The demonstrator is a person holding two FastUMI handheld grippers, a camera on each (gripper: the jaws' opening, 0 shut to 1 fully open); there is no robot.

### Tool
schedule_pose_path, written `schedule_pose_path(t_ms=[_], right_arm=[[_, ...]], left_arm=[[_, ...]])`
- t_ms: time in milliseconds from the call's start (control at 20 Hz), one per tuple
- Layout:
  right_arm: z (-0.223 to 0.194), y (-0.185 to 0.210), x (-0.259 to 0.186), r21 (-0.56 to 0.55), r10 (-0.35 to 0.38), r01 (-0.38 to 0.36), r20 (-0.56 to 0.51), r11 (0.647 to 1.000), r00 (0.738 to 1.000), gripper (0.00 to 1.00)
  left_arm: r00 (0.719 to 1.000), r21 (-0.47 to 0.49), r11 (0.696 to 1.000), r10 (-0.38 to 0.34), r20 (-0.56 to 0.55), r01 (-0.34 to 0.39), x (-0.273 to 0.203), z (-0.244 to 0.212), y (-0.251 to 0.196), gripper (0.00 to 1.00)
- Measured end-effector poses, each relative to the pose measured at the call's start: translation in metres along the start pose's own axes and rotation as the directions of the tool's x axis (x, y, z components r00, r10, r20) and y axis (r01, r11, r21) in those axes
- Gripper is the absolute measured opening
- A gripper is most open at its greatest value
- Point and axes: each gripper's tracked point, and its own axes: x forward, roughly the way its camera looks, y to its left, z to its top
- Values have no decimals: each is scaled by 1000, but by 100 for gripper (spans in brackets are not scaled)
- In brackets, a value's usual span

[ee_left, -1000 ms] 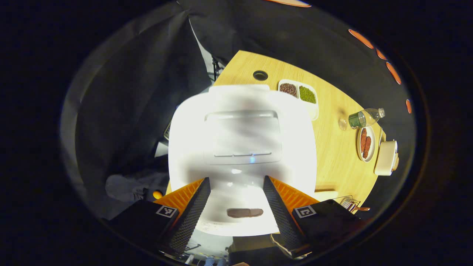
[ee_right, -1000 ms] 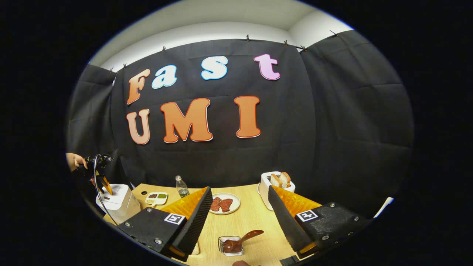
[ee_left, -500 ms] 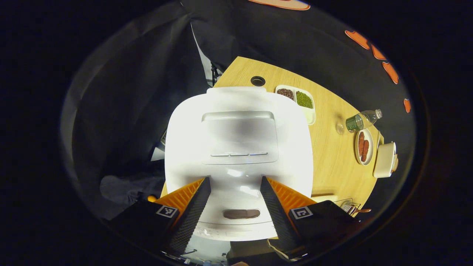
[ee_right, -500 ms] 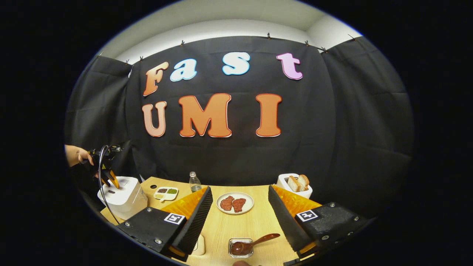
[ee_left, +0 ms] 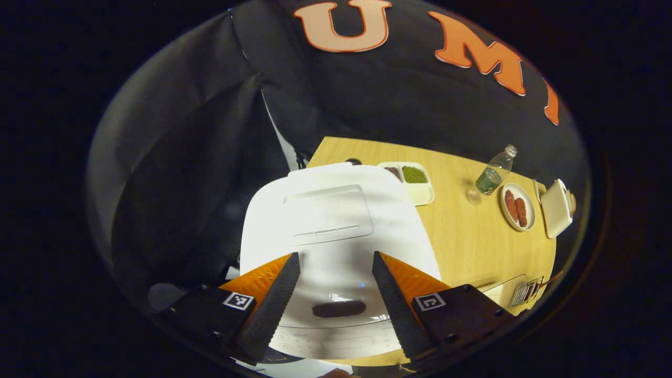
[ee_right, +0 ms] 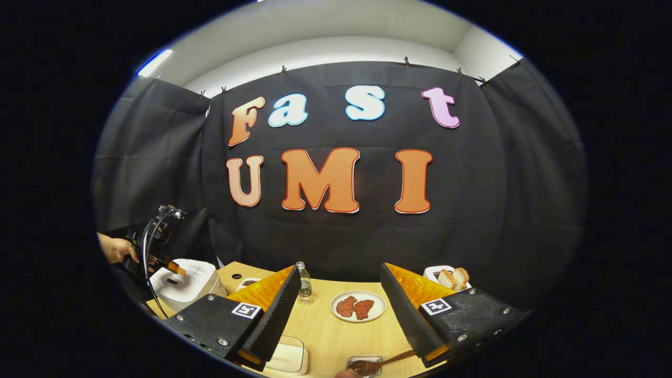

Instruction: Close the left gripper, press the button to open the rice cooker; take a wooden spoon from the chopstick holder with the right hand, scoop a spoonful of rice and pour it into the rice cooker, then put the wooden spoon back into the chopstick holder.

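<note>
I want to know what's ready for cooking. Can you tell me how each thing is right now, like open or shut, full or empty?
rice cooker: lid shut
left hand-held gripper: open, above the cooker
right hand-held gripper: open, holding nothing
wooden spoon: resting in the chopstick holder
bottle: upright, cap on
plate: two pieces of meat on it
toaster: bread in the slots

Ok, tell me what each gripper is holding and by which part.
Nothing is held. The left gripper hangs open above the rice cooker, and the right gripper is open over the table.
</note>
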Motion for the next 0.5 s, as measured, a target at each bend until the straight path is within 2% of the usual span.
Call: schedule_pose_path(t_ms=[100, 250, 300, 350, 500], right_arm=[[10, 9, 4, -7, 14, -13, 32, 1000, 999, 95], [14, 17, 8, -14, 14, -13, 40, 1000, 999, 95], [17, 21, 8, -13, 18, -18, 44, 1000, 999, 95], [23, 24, 8, -11, 24, -23, 56, 1000, 998, 100], [47, 23, 7, -22, 16, -14, 107, 1000, 994, 95]], left_arm=[[984, 1, 1000, 5, 176, -5, -40, 42, 0, 98], [917, 18, 1000, -30, 398, 25, -114, 91, -9, 97], [891, 18, 1000, -29, 453, 23, -139, 102, -9, 97], [859, 22, 999, -33, 510, 26, -156, 101, -13, 95], [743, 33, 999, -29, 669, 10, -205, 122, -36, 97]])
